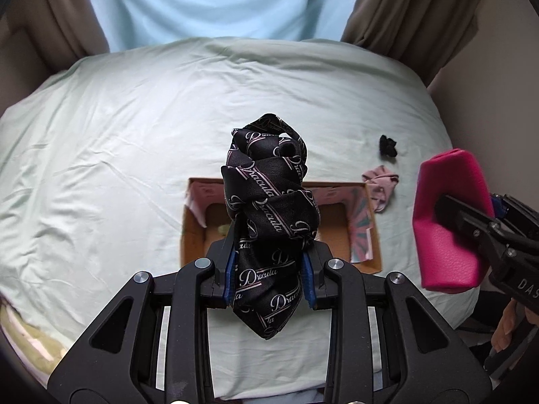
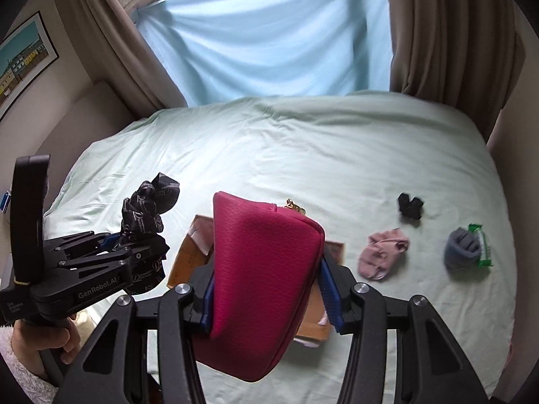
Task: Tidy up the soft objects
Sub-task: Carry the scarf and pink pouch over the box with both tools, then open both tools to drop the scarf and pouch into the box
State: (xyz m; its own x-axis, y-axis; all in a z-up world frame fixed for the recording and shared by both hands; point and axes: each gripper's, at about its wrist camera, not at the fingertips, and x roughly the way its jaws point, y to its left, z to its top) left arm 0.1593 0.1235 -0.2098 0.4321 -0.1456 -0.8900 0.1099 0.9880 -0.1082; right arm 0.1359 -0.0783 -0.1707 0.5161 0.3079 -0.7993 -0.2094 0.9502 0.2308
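The left gripper [image 1: 269, 269] pointed steeply down with its jaws closed tight on a black scarf [image 1: 269, 202]. The right gripper [image 2: 269, 289] also pointed down, clamped on a pink pouch [image 2: 262, 269]. A hand [image 2: 43, 343] gripped the left handle.

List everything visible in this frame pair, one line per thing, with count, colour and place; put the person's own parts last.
tie: 1, black with pale lettering, bunched, in the left gripper above the box
pouch: 1, magenta, in the right gripper
box: 1, brown cardboard, open, on the bed below the tie
pink sock: 1, on the bed right of the box
black sock: 1, balled, beyond the pink sock
grey sock: 1, rolled, far right
packet: 1, green and white, touching the grey sock
bed: 1, pale green cover
curtains: 2, brown, flanking a light blue sheet
picture: 1, framed, left wall
left gripper: black, blue fingers, shut on tie
right gripper: same, shut on pouch
hand: holding left gripper
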